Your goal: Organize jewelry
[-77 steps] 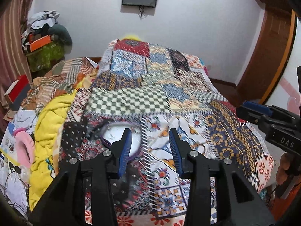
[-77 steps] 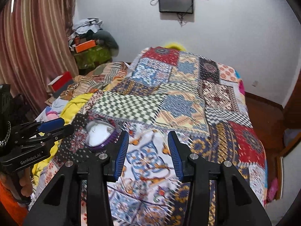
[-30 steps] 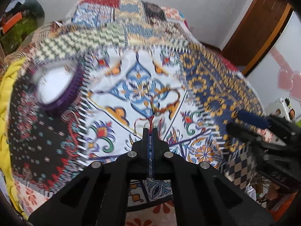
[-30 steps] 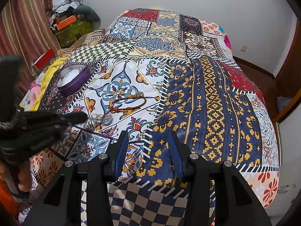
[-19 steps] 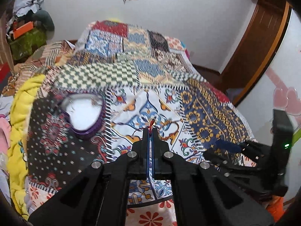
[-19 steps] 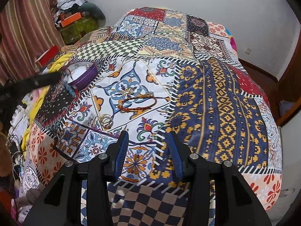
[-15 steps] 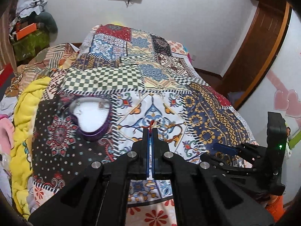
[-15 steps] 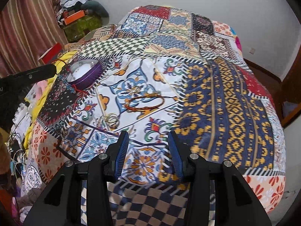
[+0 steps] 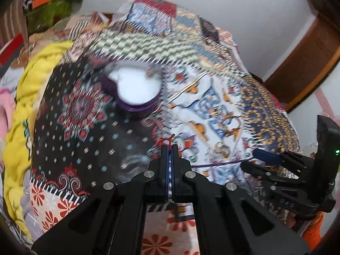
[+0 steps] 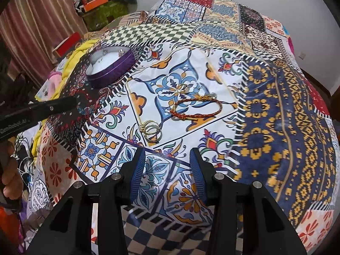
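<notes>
**Red cord pinched on the left, heading for the purple tin**

The left gripper (image 9: 169, 148) has its jaws pressed together on a thin red cord (image 9: 167, 139), whose knotted end pokes out just beyond the tips. A cord this fine would slip from anything but a full pinch, which is likely why the jaws meet with no gap showing. The gripper is held above the bed (image 10: 276, 110), over the dark dotted patch at its left side, pointing up the bed with the purple heart-shaped tin (image 9: 136, 89) ahead of it and a little to the left. The tin sits open with its white lining up, near the bed's left edge, so it reads as the place the jewelry is meant to go; a few small pieces seem to lie inside already, too small to name. The left wrist view is smeared, so finer detail there is uncertain.

The right gripper (image 10: 167, 174) hangs low over the near edge of the bed with its jaws wide apart and nothing between them. Ahead of it, toward the middle of the bed on the white floral patch, lie a braided red bracelet (image 10: 195, 108) and a cluster of gold rings (image 10: 151, 130), near each other but apart, both untouched. That open, forward-pointing pose would suit picking up one of them next
</notes>
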Demonstrator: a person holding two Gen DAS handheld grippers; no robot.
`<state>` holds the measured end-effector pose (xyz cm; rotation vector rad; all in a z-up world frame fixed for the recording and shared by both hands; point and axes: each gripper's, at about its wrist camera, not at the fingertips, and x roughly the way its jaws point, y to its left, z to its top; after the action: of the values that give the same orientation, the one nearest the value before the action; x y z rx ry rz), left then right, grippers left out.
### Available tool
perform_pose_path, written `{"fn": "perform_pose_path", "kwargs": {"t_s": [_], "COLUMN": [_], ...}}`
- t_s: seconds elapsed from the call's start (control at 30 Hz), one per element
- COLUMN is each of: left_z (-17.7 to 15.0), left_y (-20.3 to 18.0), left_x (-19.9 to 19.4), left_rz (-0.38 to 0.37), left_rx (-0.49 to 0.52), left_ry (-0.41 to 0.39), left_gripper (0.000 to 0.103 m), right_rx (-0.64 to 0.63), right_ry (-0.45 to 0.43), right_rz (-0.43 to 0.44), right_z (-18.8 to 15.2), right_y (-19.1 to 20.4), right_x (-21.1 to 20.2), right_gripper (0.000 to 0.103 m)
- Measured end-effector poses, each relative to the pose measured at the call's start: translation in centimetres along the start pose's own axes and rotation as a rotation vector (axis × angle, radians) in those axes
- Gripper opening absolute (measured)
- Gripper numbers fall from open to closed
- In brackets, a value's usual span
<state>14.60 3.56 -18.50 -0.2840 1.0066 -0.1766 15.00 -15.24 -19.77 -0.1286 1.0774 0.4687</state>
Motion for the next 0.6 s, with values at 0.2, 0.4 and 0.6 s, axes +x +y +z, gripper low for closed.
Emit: {"fn": "perform_pose_path", "kwargs": {"t_s": [0.2, 0.4, 0.6], "left_z": [-0.9, -1.2, -1.0], "left_y": [1.9, 2.0, 1.4], "left_x": [0.9, 1.3, 1.3], "left_rz": [0.025, 0.036, 0.044], "left_rx": [-0.03, -0.024, 0.001], "left_ry": [0.029, 0.029, 0.024], "left_gripper": [0.0, 0.0, 0.0], "right_rx": [-0.008, 0.002, 0.009], "right_ry": [0.021, 0.031, 0.011], "right_rz": [0.008, 0.031, 0.034], "right_z": [0.4, 0.9, 1.3], "right_y": [0.3, 0.4, 0.4], "right_x": [1.1, 2.2, 2.8], "right_gripper": [0.04, 0.04, 0.04]}}
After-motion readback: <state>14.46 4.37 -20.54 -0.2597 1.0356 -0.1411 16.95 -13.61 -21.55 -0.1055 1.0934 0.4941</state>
